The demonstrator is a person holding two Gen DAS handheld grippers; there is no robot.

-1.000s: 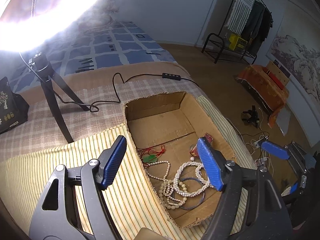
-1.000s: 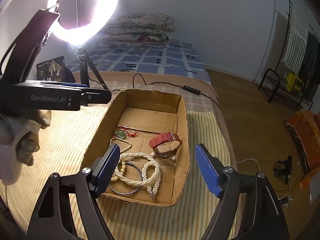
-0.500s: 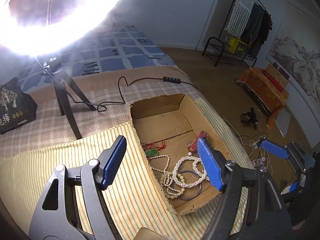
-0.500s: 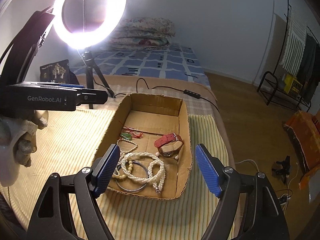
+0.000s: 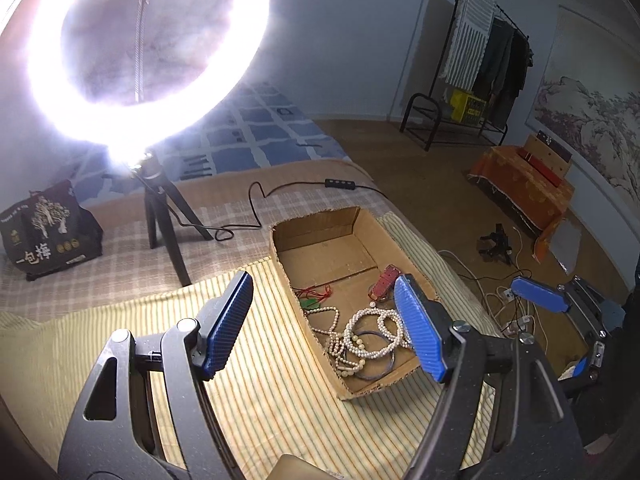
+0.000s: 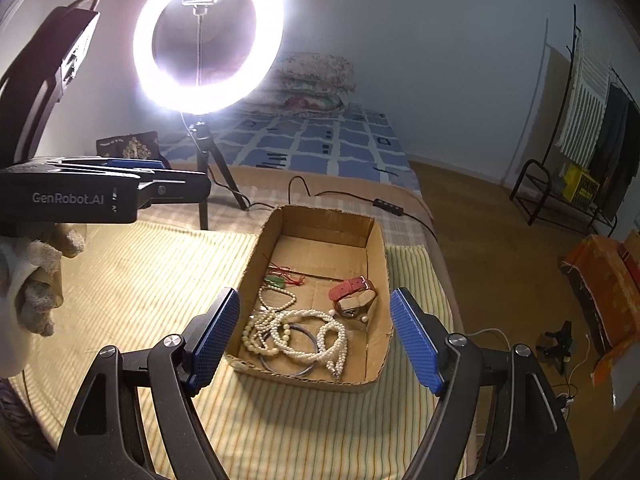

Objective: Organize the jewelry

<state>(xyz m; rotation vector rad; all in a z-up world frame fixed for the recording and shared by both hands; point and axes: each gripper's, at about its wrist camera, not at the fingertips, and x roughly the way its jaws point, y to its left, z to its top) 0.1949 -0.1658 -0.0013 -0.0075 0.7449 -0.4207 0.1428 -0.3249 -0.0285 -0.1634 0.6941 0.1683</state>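
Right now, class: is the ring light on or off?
On. The ring light glows bright white with glare around it, lighting the striped cloth and cardboard box below.

Both wrist views look down from above the bed — sharing the cardboard box (image 5: pixel 362 240) (image 6: pixel 328 220) and ring light (image 5: pixel 144 48) (image 6: pixel 208 36).

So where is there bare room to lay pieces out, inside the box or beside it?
Inside the cardboard box, the far floor behind the red cord is bare; the near half is crowded with pearl strands and the watch. The striped mat left of the box is free.
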